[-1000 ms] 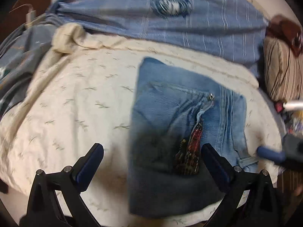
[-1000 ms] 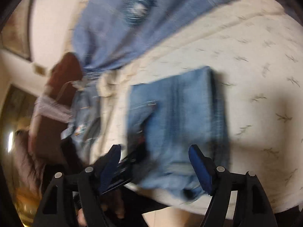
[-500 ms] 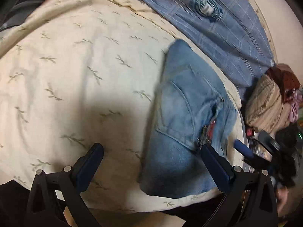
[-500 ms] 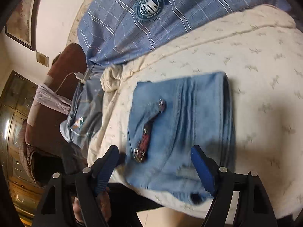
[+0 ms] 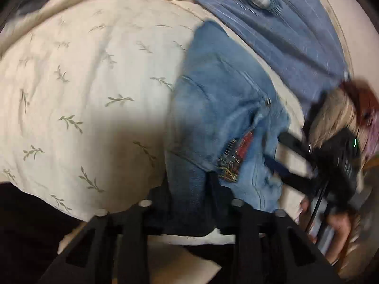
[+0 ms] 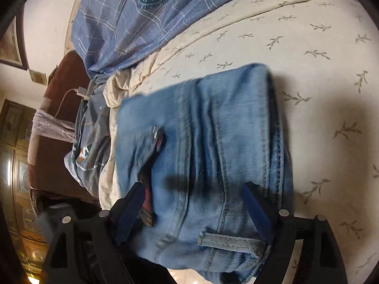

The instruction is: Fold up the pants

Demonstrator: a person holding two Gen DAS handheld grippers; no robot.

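Observation:
The folded blue jeans (image 5: 220, 108) lie on a cream bedspread (image 5: 83, 94) at the bed's near edge. My left gripper (image 5: 189, 203) has its fingers drawn close together, pinching the near edge of the jeans. In the right wrist view the jeans (image 6: 213, 142) fill the centre, with a belt loop at the near edge. My right gripper (image 6: 194, 208) straddles the waistband end, its blue pads wide apart with denim between them. The right gripper also shows in the left wrist view (image 5: 331, 165), blurred.
A blue plaid pillow (image 6: 142, 11) lies at the head of the bed. Striped and red cushions (image 5: 343, 108) sit at the right. Grey clothing (image 6: 90, 146) and a white charger cable (image 6: 71, 92) lie by a brown headboard.
My left gripper went from wide open to closed on the near edge of the jeans. My right gripper moved in closer over the waistband end, still open.

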